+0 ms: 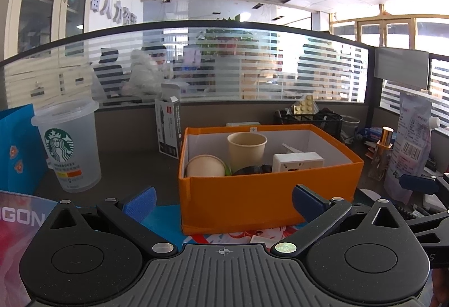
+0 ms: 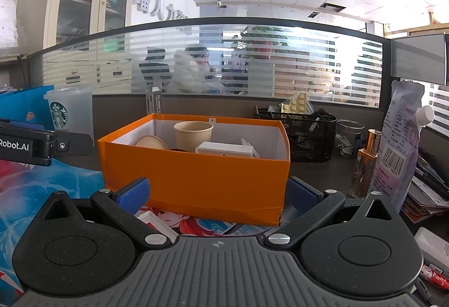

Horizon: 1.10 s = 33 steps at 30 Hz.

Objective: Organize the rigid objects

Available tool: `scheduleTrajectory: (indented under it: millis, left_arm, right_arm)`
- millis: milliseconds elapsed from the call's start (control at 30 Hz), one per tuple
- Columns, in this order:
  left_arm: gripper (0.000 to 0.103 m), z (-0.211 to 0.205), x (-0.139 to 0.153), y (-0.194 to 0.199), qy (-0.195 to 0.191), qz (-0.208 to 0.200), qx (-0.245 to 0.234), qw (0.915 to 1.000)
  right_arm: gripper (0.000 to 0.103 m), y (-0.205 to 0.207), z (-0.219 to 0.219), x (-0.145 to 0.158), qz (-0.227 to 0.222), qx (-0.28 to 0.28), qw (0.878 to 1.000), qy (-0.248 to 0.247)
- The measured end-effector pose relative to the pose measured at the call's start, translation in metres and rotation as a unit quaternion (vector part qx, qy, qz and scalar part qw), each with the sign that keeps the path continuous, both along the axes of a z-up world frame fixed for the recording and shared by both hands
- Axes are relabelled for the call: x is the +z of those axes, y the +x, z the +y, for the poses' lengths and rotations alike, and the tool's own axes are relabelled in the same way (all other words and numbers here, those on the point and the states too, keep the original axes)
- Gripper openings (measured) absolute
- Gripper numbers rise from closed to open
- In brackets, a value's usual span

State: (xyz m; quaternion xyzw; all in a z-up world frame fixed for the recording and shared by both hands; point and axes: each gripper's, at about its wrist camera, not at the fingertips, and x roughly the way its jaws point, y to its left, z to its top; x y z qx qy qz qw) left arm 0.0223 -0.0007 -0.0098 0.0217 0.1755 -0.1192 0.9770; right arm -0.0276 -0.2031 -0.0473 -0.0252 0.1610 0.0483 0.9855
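Note:
An orange box (image 1: 266, 194) (image 2: 196, 183) stands on the desk right in front of both grippers. Inside it are an upright paper cup (image 1: 247, 151) (image 2: 193, 135), a tipped paper cup (image 1: 206, 166) (image 2: 151, 141), a white block (image 1: 297, 162) (image 2: 224, 150) and a dark round object (image 1: 252, 170). My left gripper (image 1: 223, 201) is open and empty, its fingers on either side of the box's near wall. My right gripper (image 2: 217, 193) is open and empty in the same way. The left gripper's side (image 2: 33, 144) shows in the right wrist view.
A clear Starbucks cup (image 1: 70, 147) (image 2: 70, 116) and a blue bag (image 1: 16, 149) stand left. A black mesh organizer (image 1: 311, 121) (image 2: 306, 135), a gold-capped bottle (image 1: 383, 152) (image 2: 367, 163) and a spouted pouch (image 1: 409, 144) (image 2: 401, 144) stand right. A glass partition runs behind.

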Motion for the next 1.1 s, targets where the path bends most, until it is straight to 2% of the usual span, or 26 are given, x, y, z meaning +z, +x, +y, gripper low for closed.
scheduleTrajectory:
  millis: [400, 633, 700, 767, 867, 933, 1100]
  left_arm:
    - [0.103, 0.009, 0.003, 0.003, -0.006, 0.004, 0.010, 0.9999]
    - [0.103, 0.028, -0.002, 0.012, -0.012, 0.016, 0.036, 0.9991]
    - [0.103, 0.038, -0.004, 0.013, -0.028, 0.013, 0.041, 0.9987]
    - [0.103, 0.054, -0.008, 0.010, -0.060, -0.003, 0.045, 0.9972]
    - [0.103, 0.081, -0.011, 0.015, -0.119, 0.009, 0.035, 0.9923]
    - [0.103, 0.096, -0.013, 0.019, -0.142, 0.012, 0.044, 0.9889]
    - [0.103, 0.125, -0.018, 0.026, -0.111, 0.004, 0.104, 0.9884]
  right_arm:
    - [0.103, -0.001, 0.008, 0.000, 0.004, 0.004, 1.000, -0.010]
    - [0.103, 0.004, 0.028, -0.002, 0.013, 0.013, 0.999, -0.027]
    - [0.103, 0.007, 0.034, -0.001, 0.015, 0.018, 0.999, -0.030]
    - [0.103, 0.009, 0.042, 0.000, 0.016, 0.025, 0.999, -0.034]
    - [0.103, 0.013, 0.059, 0.002, 0.016, 0.041, 0.998, -0.042]
    - [0.103, 0.017, 0.072, 0.002, 0.016, 0.052, 0.997, -0.049]
    - [0.103, 0.031, 0.108, -0.002, 0.029, 0.092, 0.994, -0.060]
